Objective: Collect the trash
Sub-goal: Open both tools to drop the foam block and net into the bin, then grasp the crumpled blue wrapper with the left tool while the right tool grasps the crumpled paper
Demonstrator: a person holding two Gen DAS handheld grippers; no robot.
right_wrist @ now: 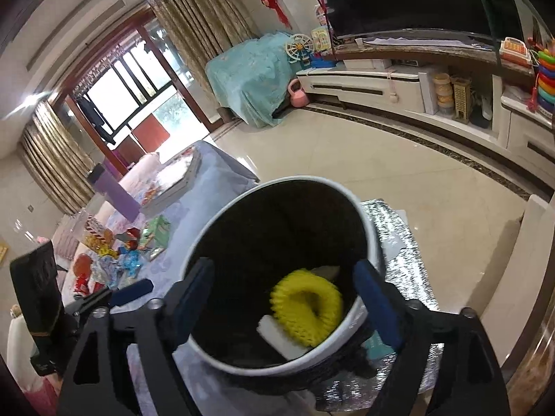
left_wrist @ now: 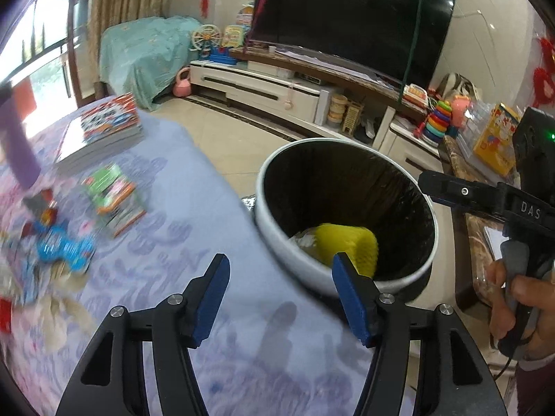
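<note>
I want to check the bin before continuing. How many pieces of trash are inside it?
2 visible in the bin: a yellow foam net and a white piece beside and partly under it. More may be hidden beneath.

Honestly not much is showing up as readable here. The only clear lettering is "DAS" in pale capitals, sitting on the black body of the right gripper [left_wrist: 430, 182], which is hanging just right of the white trash bin [left_wrist: 305, 270]. The book covers [left_wrist: 104, 128] and snack wrappers [left_wrist: 62, 242] on the desk left of the bin are coming out too blurred to read.
</note>
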